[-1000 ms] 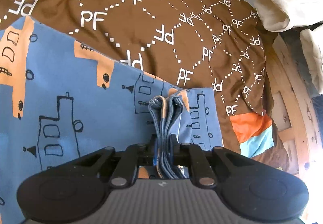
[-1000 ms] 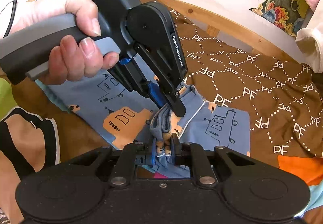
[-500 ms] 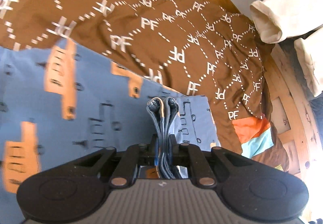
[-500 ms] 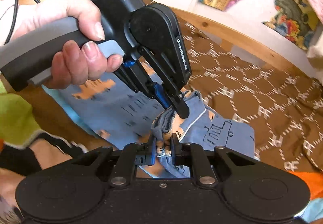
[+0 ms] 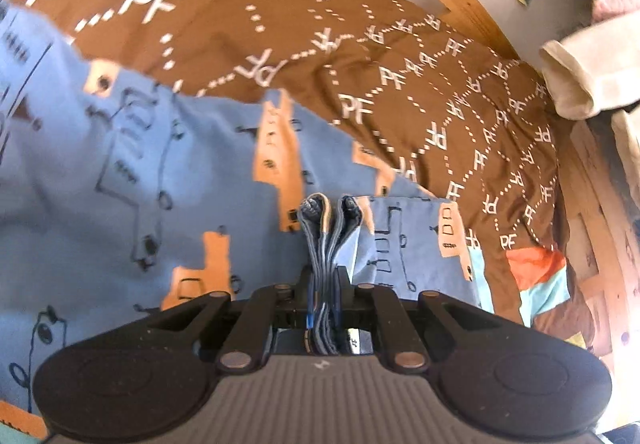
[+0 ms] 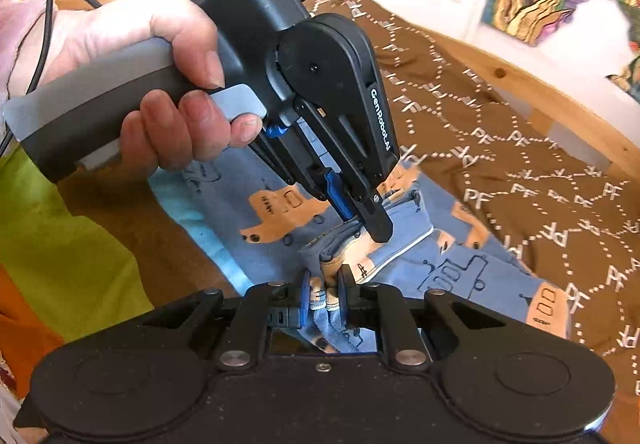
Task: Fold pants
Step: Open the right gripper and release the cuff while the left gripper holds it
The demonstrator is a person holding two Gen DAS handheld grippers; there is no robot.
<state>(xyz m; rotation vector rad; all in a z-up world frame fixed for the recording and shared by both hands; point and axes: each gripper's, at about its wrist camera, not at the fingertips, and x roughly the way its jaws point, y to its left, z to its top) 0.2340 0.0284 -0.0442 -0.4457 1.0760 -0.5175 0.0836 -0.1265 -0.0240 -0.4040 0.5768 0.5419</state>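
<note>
Two grippers: both are clamping bunched folds of the pants, close together.
Left gripper: pinching a thick stack of blue layers at lower centre of its own view; in the right view it is reaching down from upper left, its fingertip pressing into the fold.
Left hand: wrapping the grey handle at upper left of the right view, index finger lying on the trigger.
Right gripper: gripping a blue and orange fold at lower centre, just below the left one's tip.
Pants: blue with orange trucks, spreading across the left and centre of the left view.
Blanket: brown, lying under the pants, filling the upper right.
</note>
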